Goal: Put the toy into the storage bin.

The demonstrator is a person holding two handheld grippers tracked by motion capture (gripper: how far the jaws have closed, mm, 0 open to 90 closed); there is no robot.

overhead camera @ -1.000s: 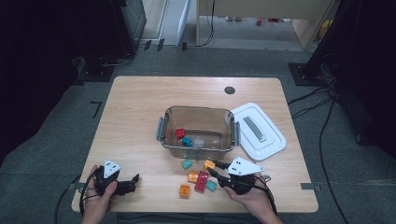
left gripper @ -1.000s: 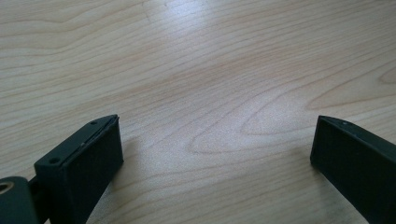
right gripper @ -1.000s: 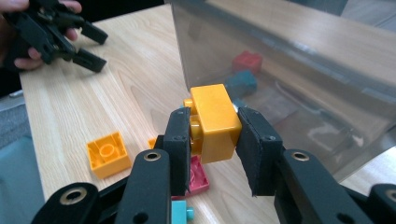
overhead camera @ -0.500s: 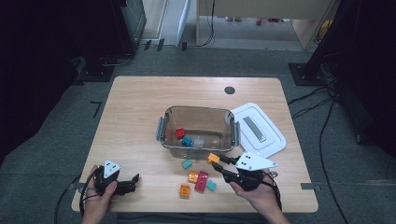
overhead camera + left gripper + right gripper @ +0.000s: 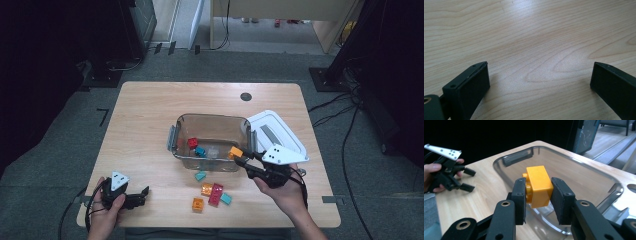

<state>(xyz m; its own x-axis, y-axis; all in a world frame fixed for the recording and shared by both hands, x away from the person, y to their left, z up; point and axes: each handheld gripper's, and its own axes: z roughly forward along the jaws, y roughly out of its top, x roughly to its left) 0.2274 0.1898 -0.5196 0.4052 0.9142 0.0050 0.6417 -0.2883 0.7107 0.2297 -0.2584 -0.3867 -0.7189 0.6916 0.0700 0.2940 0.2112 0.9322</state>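
Observation:
My right gripper (image 5: 239, 156) (image 5: 538, 192) is shut on an orange brick (image 5: 236, 151) (image 5: 537, 186) and holds it over the near right rim of the clear plastic tub (image 5: 186, 127) (image 5: 584, 173). In the tub lie a red brick (image 5: 192, 143), a teal brick (image 5: 200, 151) and a clear one (image 5: 213, 151). Loose bricks lie in front of the tub: teal (image 5: 200, 175), orange (image 5: 207, 189), red (image 5: 217, 194), teal (image 5: 226, 198) and orange (image 5: 198, 204). My left gripper (image 5: 146, 195) (image 5: 537, 80) rests open on the bare wood near the table's front left corner, with nothing between its jaws.
The tub's white lid (image 5: 277, 131) lies flat to the right of the tub, just beyond my right hand. A round cable hole (image 5: 245, 96) sits near the table's far edge. Dark equipment and cables surround the table (image 5: 145, 115) on the floor.
My right gripper has risen from the loose bricks with the orange brick and moved toward the tub's near right rim. The left gripper has stayed where it was.

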